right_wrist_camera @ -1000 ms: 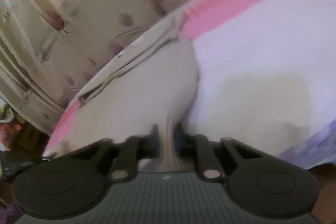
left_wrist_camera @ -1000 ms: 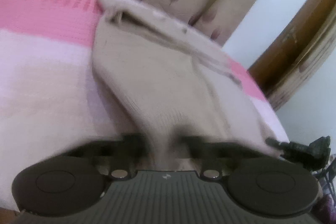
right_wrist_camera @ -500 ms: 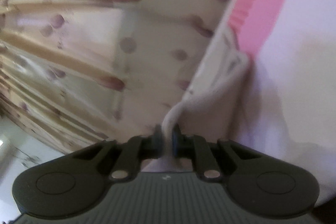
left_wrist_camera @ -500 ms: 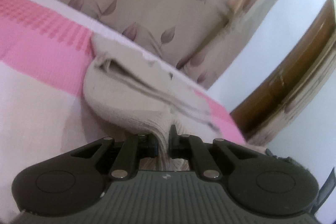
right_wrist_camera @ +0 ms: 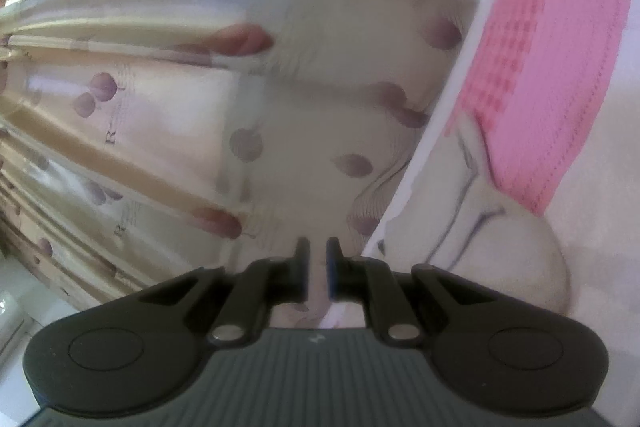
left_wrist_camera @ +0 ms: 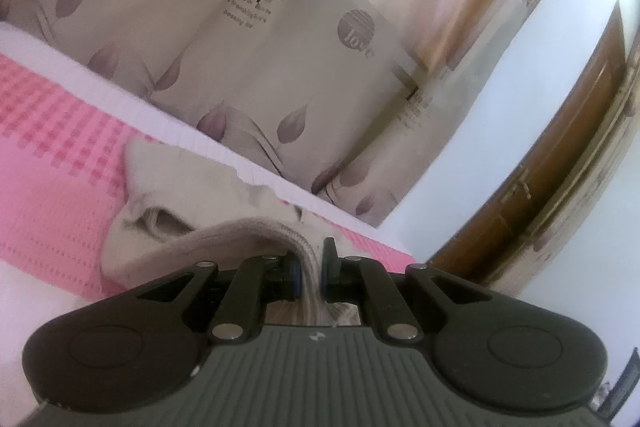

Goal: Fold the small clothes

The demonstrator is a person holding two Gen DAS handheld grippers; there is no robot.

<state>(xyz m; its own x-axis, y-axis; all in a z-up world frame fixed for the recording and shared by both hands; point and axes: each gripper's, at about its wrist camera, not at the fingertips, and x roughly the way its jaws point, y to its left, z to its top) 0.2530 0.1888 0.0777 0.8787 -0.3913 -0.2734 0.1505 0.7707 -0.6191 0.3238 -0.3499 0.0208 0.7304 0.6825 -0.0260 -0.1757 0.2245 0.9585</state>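
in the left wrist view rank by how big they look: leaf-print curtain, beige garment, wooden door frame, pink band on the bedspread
1. leaf-print curtain, by far the widest.
2. pink band on the bedspread and beige garment look about alike; the garment is partly hidden behind the left tool, so I will not rank them.
3. wooden door frame, a narrow strip.

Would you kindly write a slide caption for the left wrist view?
Left tongs shut on a beige garment, lifting its edge above the pink-striped bedspread.

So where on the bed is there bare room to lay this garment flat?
Free: the pink stripe left of the beige garment, and the pale sheet nearer the camera. Crowded: the far edge, where the garment bunches beside the curtain.
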